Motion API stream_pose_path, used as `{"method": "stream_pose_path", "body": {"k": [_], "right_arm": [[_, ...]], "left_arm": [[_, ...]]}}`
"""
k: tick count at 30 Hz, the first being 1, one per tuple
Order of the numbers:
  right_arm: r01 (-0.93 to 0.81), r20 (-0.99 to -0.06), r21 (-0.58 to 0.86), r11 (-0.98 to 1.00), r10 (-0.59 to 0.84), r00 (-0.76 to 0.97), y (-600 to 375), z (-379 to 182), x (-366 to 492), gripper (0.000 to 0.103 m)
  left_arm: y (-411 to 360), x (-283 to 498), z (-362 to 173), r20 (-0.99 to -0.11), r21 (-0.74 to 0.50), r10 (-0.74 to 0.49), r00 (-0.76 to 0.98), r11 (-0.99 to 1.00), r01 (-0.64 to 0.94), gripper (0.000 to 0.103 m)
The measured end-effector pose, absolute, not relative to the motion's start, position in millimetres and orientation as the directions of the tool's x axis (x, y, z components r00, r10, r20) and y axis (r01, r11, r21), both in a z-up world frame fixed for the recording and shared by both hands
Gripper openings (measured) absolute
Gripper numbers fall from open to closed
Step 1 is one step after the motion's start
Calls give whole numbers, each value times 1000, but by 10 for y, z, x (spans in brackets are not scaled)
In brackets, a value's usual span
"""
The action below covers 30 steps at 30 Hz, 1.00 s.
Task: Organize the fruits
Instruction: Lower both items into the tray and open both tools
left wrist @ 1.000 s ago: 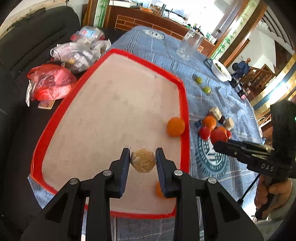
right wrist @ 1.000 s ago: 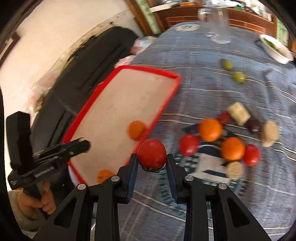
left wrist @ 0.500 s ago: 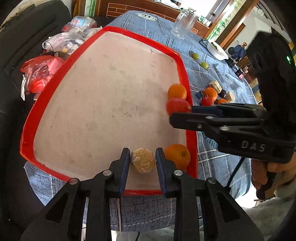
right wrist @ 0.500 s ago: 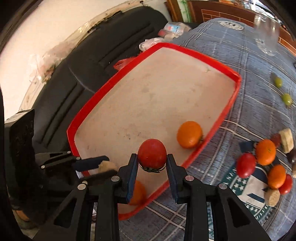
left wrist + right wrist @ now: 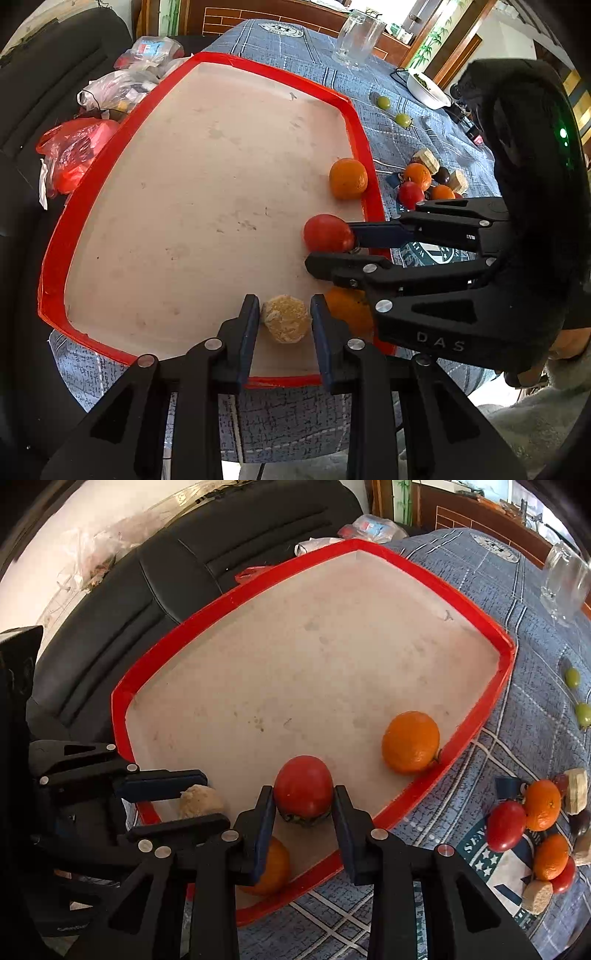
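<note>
Right hand-held gripper carried tomato over tray.

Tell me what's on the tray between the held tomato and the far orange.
Nothing: bare tray floor separates the tomato from the orange, clearest in the right wrist view.

the tray is showing a glossy red plastic rim around a matt, stained pale floor. a woven blue checked cloth is covering the desk. the tomato is shining smooth, the orange is looking dimpled, the beige lump rough and crumbly. both grippers are looking like matt black plastic with bright metal rivets. the glass is gleaming clear.
</note>
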State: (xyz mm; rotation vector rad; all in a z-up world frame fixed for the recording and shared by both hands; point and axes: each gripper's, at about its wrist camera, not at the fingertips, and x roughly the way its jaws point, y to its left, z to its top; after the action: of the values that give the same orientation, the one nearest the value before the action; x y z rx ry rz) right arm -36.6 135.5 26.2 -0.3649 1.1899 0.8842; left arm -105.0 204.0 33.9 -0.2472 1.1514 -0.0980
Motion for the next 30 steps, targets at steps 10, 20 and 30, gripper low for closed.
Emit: {"method": "stream_pose_path", "body": {"k": [10,20,30], "right_arm": [[-709,-885,259,656,456,98,1133,427,-265,42],[-594,-833,340,729,527,170,555,670,-180,57],[-389,-841,363,847,477,256,-409,592,-141,59]], "left_arm": [[2046,-1047,342,-884,-271,-225,410,961,-56,36],[2101,-979,443,-876,-270,-194,442,956,-115,63],[1782,-778,571,-866,-233,-192,462,972,-31,63]]}}
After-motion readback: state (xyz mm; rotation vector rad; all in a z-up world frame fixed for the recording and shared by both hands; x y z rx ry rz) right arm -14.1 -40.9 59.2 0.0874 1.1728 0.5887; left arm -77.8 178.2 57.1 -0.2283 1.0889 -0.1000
